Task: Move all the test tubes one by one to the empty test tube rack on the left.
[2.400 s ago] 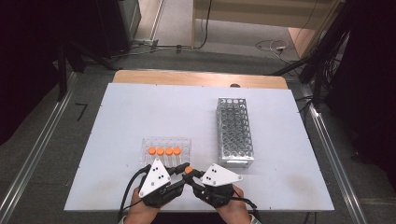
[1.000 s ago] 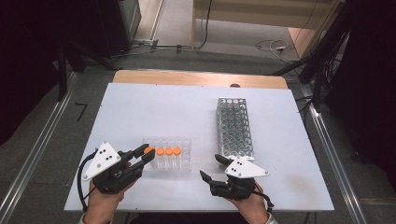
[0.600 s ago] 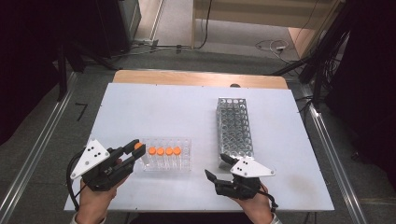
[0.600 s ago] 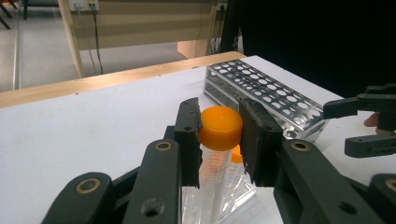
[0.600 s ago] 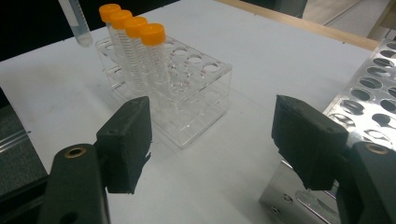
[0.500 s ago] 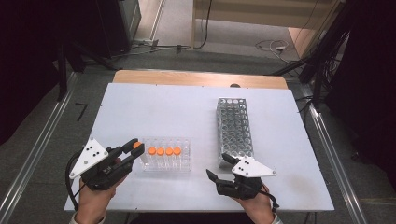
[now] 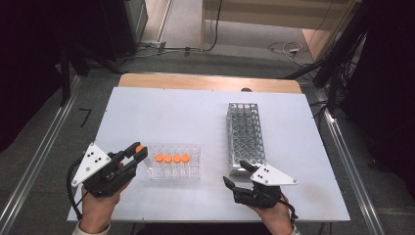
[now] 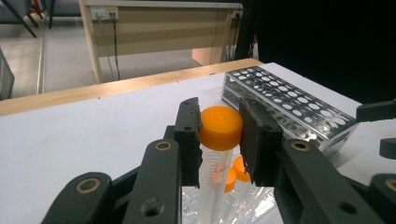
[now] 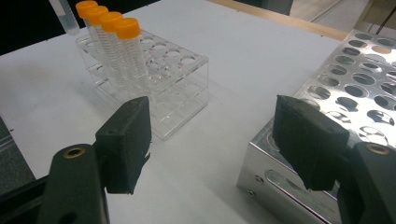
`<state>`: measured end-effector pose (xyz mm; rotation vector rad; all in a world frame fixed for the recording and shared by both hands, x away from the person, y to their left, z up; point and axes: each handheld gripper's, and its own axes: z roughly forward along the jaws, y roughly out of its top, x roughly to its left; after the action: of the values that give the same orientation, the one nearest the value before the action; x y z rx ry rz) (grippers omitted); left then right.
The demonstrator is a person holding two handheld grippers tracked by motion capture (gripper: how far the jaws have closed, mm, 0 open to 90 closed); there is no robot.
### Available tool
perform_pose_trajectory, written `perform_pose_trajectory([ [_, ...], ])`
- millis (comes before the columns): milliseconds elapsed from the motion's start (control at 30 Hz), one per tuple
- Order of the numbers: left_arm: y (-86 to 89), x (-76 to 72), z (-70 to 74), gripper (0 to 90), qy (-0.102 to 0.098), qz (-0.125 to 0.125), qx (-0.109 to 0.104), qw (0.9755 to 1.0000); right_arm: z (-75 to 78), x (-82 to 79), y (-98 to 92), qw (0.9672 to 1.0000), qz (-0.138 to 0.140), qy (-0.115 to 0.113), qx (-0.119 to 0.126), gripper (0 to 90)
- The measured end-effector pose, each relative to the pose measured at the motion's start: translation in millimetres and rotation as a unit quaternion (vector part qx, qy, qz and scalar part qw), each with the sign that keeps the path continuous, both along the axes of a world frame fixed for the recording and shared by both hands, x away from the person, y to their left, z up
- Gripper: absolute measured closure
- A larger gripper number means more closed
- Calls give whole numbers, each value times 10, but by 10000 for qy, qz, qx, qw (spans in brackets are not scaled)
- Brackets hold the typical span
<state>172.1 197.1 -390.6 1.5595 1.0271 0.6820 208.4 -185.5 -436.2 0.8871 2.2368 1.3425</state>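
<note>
My left gripper (image 7: 138, 151) is shut on the orange cap of a clear tube (image 8: 220, 127), held upright just left of the clear plastic rack (image 7: 193, 152). The jaws squeeze the cap from both sides in the left gripper view (image 8: 219, 128). The tube's pointed bottom (image 9: 65, 16) hangs above the table. Several more orange-capped tubes (image 7: 171, 159) stand in a row in the clear rack (image 9: 182, 100). My right gripper (image 7: 236, 174) stands open with nothing in it at the near corner of the metal rack (image 7: 244, 137), its pads wide apart (image 9: 212, 140).
The metal rack (image 9: 364, 79) has many empty holes and runs away from me at centre right (image 8: 289, 100). A wooden strip (image 7: 205, 82) borders the white table's far edge. Dark frames and cables stand beyond the table.
The grippers were close together at the front centre; they have parted. The left one carried the tube to the left of the clear rack, the right one went right. Both hardly moved in the last half second.
</note>
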Motion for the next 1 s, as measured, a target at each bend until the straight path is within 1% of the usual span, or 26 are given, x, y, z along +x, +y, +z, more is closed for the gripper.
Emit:
perform_pose_trajectory([
  [133,8,19,-23,697,-22,53,-7,10000,6,5,-44,10000,-57,-1,19,269],
  [200,6,38,-46,697,-24,32,-22,10000,4,8,-61,10000,-83,-2,20,268],
  [300,-1,57,-76,697,-3,35,15,10000,0,13,-81,9999,-112,7,20,269],
  [400,-16,70,-102,697,-47,22,13,10000,-1,15,-91,9999,-120,0,18,269],
  [467,-29,76,-120,696,-77,23,47,10000,-1,17,-96,9999,-132,7,22,269],
  [533,-39,85,-137,697,-65,30,87,9999,-1,18,-98,9999,-131,6,20,269],
  [700,-56,109,-192,696,-82,110,204,9997,-3,19,-97,9999,-136,6,14,270],
  [767,-63,117,-212,696,-52,88,227,9997,-5,21,-98,9999,-135,17,15,270],
  [833,-80,123,-235,695,-69,92,277,9995,-5,21,-99,9999,-137,13,15,271],
  [1000,-101,140,-290,694,32,128,349,9993,-10,22,-97,9999,-129,28,7,270],
])
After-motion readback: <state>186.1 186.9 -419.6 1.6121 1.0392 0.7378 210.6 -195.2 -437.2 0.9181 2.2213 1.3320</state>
